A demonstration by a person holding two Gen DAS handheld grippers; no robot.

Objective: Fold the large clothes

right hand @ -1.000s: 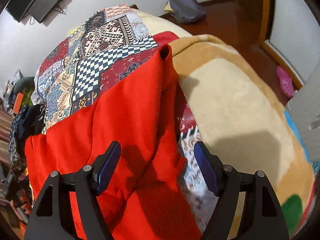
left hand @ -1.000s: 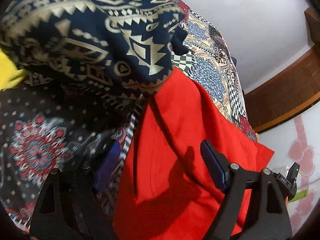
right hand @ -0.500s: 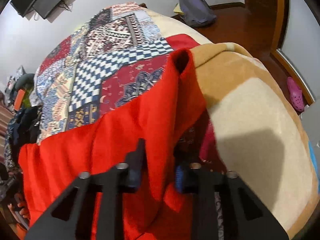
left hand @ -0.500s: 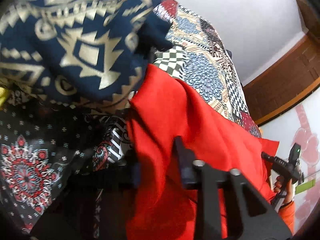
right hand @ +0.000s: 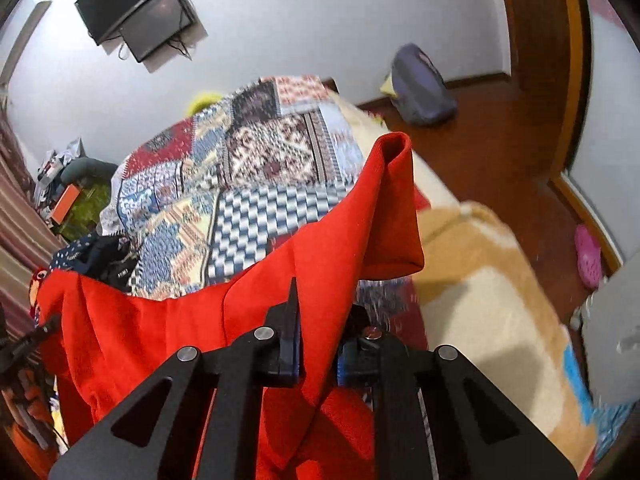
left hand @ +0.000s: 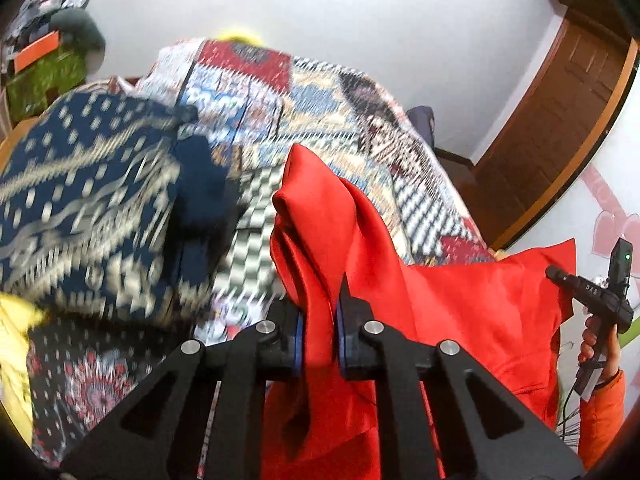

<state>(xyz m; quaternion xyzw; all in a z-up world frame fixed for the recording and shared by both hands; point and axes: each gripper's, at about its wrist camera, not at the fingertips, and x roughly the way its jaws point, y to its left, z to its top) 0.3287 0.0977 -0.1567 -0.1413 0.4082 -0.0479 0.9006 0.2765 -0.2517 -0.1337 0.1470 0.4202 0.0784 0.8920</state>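
A large red garment (left hand: 460, 312) hangs lifted above the bed. In the left wrist view my left gripper (left hand: 318, 320) has its jaws closing, with a bunched fold of the red cloth pinched between the pads. The same red garment (right hand: 160, 340) stretches across the right wrist view, where my right gripper (right hand: 318, 328) is likewise closing its jaws on a raised edge of it. A folded corner of the cloth stands up beyond each gripper. At the right of the left wrist view, a hand holds the right gripper (left hand: 600, 300) behind the cloth.
A patchwork bedspread (right hand: 260, 160) covers the bed under the garment. A navy and gold patterned cloth (left hand: 88, 208) lies heaped at left, a beige blanket (right hand: 480, 300) at right. A backpack (right hand: 420, 92) and a pink slipper (right hand: 588, 256) sit on the wooden floor.
Both grippers went from open over the flat red garment to pinching it. Both then rose, lifting the cloth off the bed so it hangs between them.
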